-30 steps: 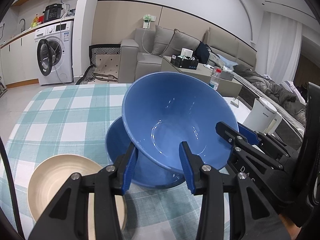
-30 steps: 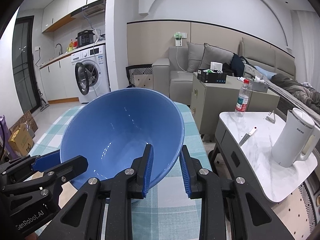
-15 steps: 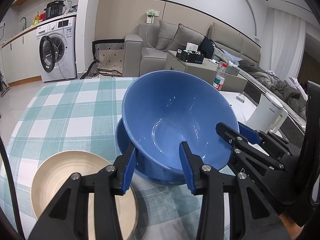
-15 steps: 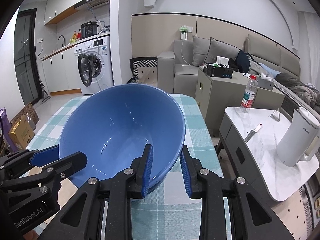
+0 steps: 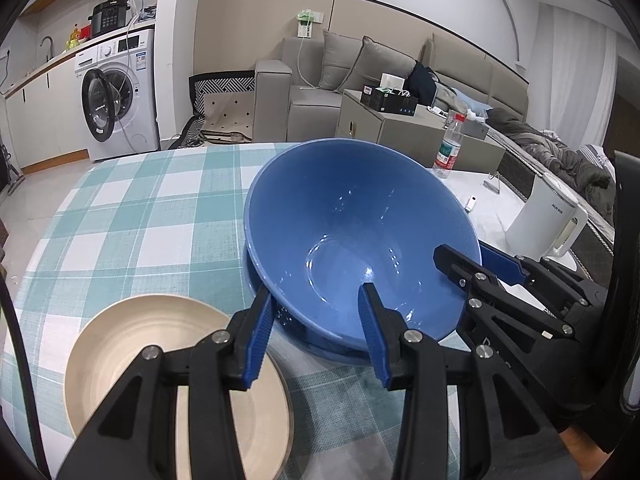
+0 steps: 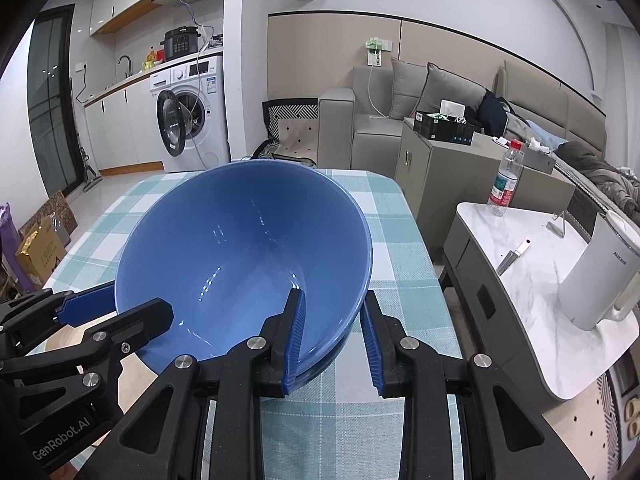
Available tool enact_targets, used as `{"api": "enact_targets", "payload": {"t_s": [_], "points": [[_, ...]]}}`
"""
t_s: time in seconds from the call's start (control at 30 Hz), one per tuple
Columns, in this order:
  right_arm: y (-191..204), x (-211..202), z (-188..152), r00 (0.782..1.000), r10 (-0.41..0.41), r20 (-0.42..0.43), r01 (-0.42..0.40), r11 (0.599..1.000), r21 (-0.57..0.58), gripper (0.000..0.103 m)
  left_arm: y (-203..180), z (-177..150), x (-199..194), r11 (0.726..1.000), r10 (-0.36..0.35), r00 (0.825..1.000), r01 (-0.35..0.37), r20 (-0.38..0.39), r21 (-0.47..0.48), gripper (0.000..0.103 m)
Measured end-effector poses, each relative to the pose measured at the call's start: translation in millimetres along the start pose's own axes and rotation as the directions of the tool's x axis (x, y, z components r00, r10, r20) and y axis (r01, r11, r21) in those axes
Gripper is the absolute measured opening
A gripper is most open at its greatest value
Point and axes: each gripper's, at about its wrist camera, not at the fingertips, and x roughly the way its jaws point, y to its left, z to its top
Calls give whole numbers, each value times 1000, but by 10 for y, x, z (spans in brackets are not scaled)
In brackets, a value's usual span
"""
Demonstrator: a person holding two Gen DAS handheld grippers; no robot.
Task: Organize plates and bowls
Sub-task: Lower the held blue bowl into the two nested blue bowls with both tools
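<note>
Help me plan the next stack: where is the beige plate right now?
In the left wrist view, the beige plate lies on the checked tablecloth at lower left, just left of the stacked blue bowls.

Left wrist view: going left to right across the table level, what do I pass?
Cream plate → blue bowl held over a second blue bowl → right gripper → white kettle.

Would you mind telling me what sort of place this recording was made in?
Most likely a small open-plan home: a washing machine under a kitchen counter, a grey sofa behind, and a dining table with a checked cloth in front.
</note>
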Motion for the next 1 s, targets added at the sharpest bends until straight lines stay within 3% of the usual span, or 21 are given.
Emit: {"api": "enact_targets", "payload": {"t_s": [1.0], "points": [[62, 135, -70, 999, -11, -35, 10, 1000, -26, 31, 26, -51, 108, 999, 43, 998, -42, -35, 28, 41]]}}
